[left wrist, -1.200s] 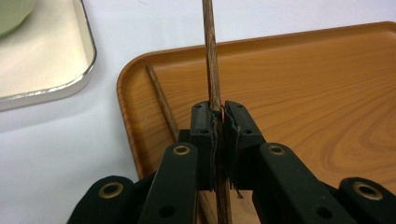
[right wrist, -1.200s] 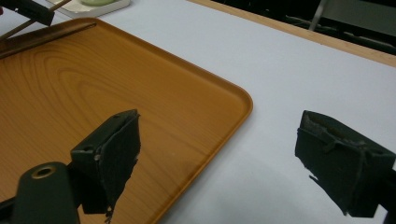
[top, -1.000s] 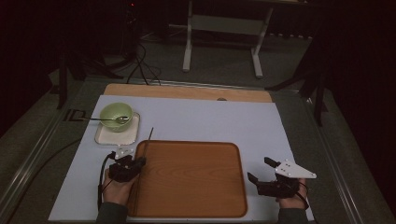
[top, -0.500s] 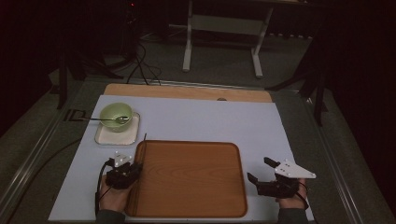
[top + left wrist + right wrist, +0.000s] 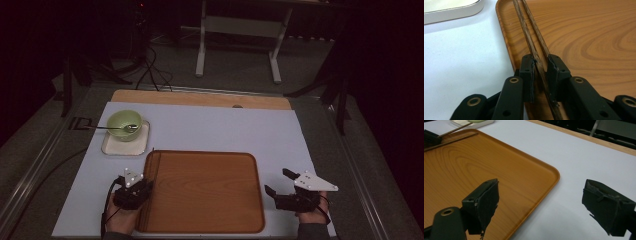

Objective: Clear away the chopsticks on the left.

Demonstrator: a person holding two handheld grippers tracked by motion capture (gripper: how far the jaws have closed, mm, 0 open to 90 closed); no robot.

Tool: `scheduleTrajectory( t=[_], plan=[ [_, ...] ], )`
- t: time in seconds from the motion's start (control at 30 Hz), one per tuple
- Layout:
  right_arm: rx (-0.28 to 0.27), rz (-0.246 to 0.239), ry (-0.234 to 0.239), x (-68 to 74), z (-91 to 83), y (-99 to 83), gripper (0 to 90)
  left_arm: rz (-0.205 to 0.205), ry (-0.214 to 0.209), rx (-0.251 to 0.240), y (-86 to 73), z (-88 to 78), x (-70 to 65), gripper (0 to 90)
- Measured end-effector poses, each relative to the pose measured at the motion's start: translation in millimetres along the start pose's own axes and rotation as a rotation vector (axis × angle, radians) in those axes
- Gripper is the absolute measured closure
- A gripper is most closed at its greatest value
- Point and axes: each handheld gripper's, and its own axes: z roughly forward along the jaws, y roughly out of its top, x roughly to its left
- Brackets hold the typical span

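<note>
Two dark wooden chopsticks (image 5: 529, 32) lie side by side along the left edge of the brown wooden tray (image 5: 205, 200), seen there as a thin line (image 5: 149, 165). My left gripper (image 5: 541, 58) straddles their near ends. Its jaws have just been opening, and its pads stand slightly off the sticks. In the high view it (image 5: 142, 182) sits at the tray's near left corner. My right gripper (image 5: 278, 181) rests open and empty at the tray's near right corner (image 5: 541, 197), one jaw over the tray (image 5: 474, 170), the other over the white mat. The chopsticks (image 5: 454, 142) show far off.
A green bowl (image 5: 124, 122) with a metal spoon (image 5: 112, 128) in it stands on a small white tray (image 5: 112, 147) beyond the left gripper; its corner (image 5: 449, 12) lies close by. A pale mat (image 5: 225, 130) covers the table. A wooden strip (image 5: 200, 98) runs along the far edge.
My left gripper has drawn back toward the person and slightly left, bringing the chopsticks with it along the tray's left edge. The right gripper has stayed put.
</note>
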Motion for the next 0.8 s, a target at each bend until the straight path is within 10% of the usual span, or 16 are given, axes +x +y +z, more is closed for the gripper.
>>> scheduleTrajectory(
  t=[0.8],
  plan=[
    [0.002, -0.004, 0.003, 0.1, 0.4, 0.1, 13.7, 0.026, -0.015, -0.003, -2.9, -5.9, -4.2, 64.6]
  ],
)
